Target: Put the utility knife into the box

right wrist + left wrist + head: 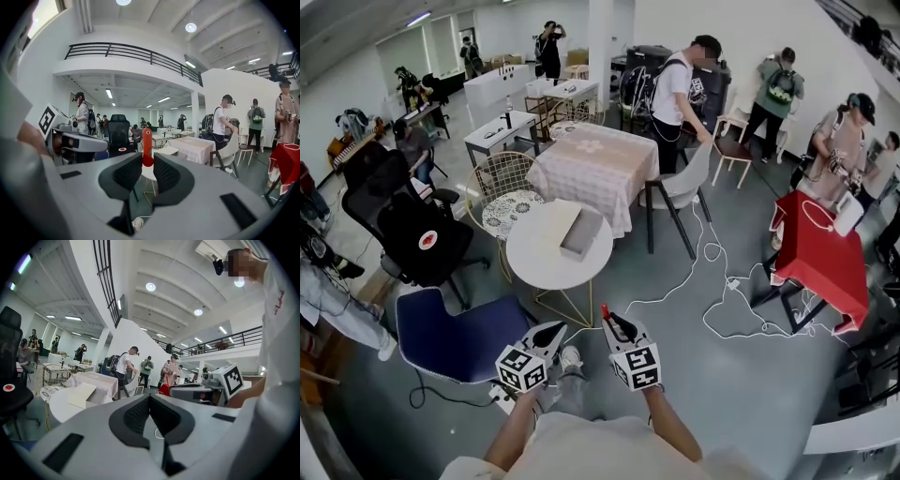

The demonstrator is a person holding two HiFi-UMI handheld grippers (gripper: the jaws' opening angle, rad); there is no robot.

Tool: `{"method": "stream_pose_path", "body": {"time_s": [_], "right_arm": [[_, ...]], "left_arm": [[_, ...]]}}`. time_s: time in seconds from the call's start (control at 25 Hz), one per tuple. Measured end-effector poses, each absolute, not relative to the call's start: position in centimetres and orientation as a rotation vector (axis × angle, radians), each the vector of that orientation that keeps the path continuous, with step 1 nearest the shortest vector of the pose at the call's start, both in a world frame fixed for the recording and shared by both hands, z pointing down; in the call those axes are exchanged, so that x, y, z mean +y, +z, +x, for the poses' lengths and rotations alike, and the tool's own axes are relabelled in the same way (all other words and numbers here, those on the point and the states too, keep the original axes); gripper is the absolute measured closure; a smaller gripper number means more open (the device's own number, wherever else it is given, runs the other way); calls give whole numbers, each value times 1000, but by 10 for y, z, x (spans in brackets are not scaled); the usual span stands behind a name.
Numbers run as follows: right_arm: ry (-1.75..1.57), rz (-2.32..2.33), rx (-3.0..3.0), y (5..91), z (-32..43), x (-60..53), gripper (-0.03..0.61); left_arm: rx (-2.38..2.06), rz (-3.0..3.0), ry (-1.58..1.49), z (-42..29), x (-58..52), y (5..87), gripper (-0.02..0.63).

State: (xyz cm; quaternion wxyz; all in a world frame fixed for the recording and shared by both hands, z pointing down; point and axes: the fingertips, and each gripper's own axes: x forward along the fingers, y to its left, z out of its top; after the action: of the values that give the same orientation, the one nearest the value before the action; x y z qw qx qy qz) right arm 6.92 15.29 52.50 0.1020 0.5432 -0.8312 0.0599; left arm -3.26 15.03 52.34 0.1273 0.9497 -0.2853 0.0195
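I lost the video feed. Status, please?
Left tool shut, empty. Right tool grips knife. Box sits on table ahead. Blue chair beside the way.

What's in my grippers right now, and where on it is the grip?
The right gripper is shut on the red utility knife, pinched at its lower end, with the rest sticking out past the jaws. The left gripper is shut and empty.

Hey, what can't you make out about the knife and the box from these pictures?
- Inside of the box: too small in the head view, and the left gripper view shows it only side-on.
- Knife blade, out or in: its lower part is hidden between the right tongs. Only a red end shows, tiny in the head view.
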Motion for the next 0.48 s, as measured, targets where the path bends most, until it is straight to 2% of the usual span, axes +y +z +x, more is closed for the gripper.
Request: {"method": "stream_pose_path", "body": {"time_s": [0.48], "right_arm": [[166, 1574, -2446, 539, 68, 50, 497]], "left_arm": [[-832, 2743, 22, -30, 43, 543, 603]]}}
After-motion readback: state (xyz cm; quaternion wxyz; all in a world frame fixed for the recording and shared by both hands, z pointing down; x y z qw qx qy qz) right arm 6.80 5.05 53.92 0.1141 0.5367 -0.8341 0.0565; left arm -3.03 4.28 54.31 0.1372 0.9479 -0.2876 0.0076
